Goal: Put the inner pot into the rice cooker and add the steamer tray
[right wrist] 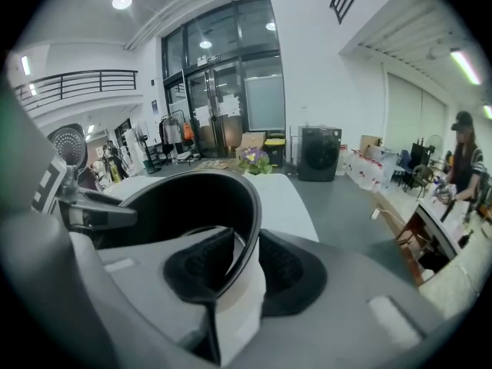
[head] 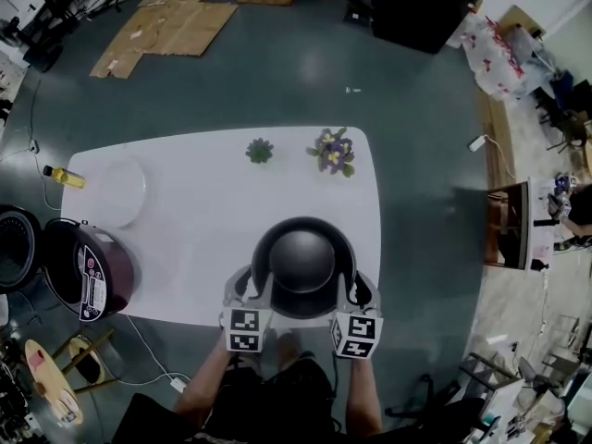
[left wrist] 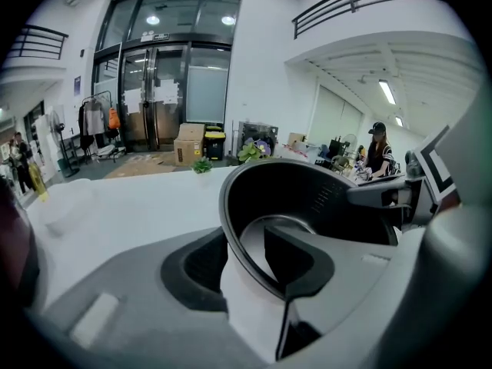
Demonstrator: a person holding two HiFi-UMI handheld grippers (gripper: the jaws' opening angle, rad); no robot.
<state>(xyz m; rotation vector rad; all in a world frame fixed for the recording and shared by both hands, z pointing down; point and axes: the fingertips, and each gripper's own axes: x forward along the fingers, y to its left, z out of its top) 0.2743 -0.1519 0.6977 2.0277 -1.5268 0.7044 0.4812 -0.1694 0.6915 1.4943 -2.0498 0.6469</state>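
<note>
The dark inner pot (head: 303, 265) stands on the white table (head: 199, 225) near its front edge, right in front of me. My left gripper (head: 252, 290) is shut on the pot's left rim, and my right gripper (head: 356, 290) is shut on its right rim. In the left gripper view the rim (left wrist: 244, 261) runs between the two pads, one inside the pot and one against its pale outer wall. The right gripper view shows the same hold on the rim (right wrist: 244, 246). The rice cooker (head: 89, 271) stands open at the table's left end. The white steamer tray (head: 118, 191) lies behind it.
The cooker's lid (head: 13, 248) is swung out past the table's left edge. A yellow bottle (head: 65, 176) lies at the far left corner. Two small plants (head: 259, 150) (head: 333, 152) stand along the far edge. A wooden stool (head: 57, 377) is on the floor, lower left.
</note>
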